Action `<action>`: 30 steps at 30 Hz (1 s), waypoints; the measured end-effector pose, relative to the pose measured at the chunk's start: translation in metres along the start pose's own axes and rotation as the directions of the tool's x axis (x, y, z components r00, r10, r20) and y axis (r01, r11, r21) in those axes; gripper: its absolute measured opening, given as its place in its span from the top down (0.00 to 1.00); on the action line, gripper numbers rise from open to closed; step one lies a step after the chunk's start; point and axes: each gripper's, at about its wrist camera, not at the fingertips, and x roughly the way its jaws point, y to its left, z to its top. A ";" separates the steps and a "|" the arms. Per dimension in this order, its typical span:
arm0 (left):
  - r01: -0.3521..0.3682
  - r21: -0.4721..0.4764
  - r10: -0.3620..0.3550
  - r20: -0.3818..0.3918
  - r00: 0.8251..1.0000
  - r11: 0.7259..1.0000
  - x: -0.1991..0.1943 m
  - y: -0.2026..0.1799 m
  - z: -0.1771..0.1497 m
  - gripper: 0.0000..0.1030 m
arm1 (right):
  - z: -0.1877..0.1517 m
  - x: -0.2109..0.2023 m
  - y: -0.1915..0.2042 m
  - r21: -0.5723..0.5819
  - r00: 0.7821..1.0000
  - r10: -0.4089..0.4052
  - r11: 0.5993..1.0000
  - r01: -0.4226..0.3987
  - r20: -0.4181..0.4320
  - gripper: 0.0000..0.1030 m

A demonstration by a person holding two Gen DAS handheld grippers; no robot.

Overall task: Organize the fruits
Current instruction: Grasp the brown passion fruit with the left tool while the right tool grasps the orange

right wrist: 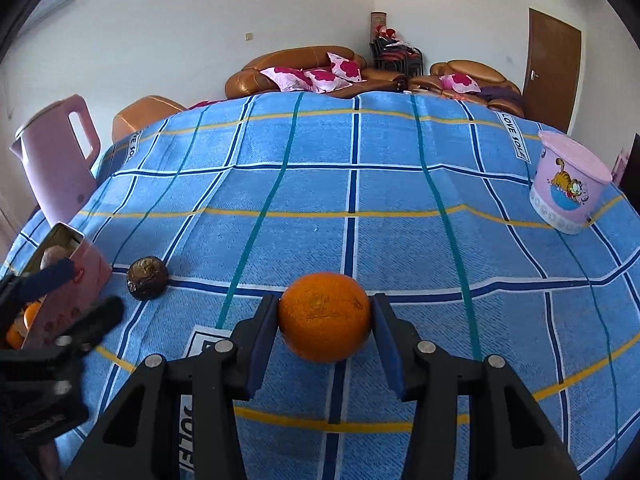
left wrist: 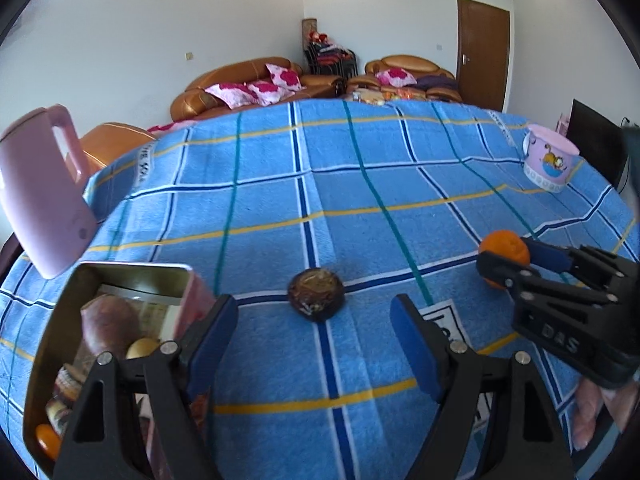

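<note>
Fruit sorting, item in hand: one orange (right wrist: 325, 317), clamped between the blue pads of our right gripper (right wrist: 325, 320), both pads pressing its sides; whether it is clear of the blue checked cloth (right wrist: 360, 184) we cannot tell. Item pending: one dark brown round fruit (left wrist: 316, 294), lying loose on the cloth just ahead of our left gripper (left wrist: 314, 344), whose jaws stand wide apart with nothing between them. Receptacle: a pink metal tin (left wrist: 120, 280) at the left, already holding several fruits, close beside the left jaw. Step, as we judge it: carrying the orange to the tin while lining up on the dark fruit. Next move calls for swinging the right gripper leftward over the tin's mouth without colliding with the left one, then releasing.
</note>
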 end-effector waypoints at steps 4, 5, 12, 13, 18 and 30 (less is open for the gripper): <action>0.004 0.001 -0.004 -0.054 0.999 1.000 0.019 -0.002 0.004 0.39 | 0.001 0.001 0.001 0.000 1.000 0.005 1.000 -0.005 -0.003 0.52; 0.005 -0.001 -0.005 -0.063 0.998 1.000 0.023 -0.002 0.006 0.41 | 0.001 0.001 0.000 0.002 1.000 0.005 1.000 -0.005 -0.001 0.52; 0.004 -0.015 -0.006 -0.114 0.993 1.000 0.042 0.000 0.009 0.51 | 0.001 0.004 0.005 -0.022 1.000 -0.002 1.000 0.002 -0.013 0.52; 0.025 -0.026 -0.028 -0.119 0.993 0.999 0.044 0.001 0.009 0.56 | 0.002 0.005 0.006 -0.027 1.000 -0.003 1.000 0.003 -0.018 0.52; 0.060 -0.046 -0.064 -0.112 0.992 0.997 0.040 0.004 0.006 0.62 | 0.001 0.006 0.007 -0.034 1.000 0.007 0.999 -0.008 -0.028 0.52; 0.087 -0.081 -0.091 -0.045 0.995 0.993 0.021 0.008 0.001 0.62 | 0.000 0.002 0.010 -0.048 0.999 0.033 0.998 -0.033 -0.006 0.52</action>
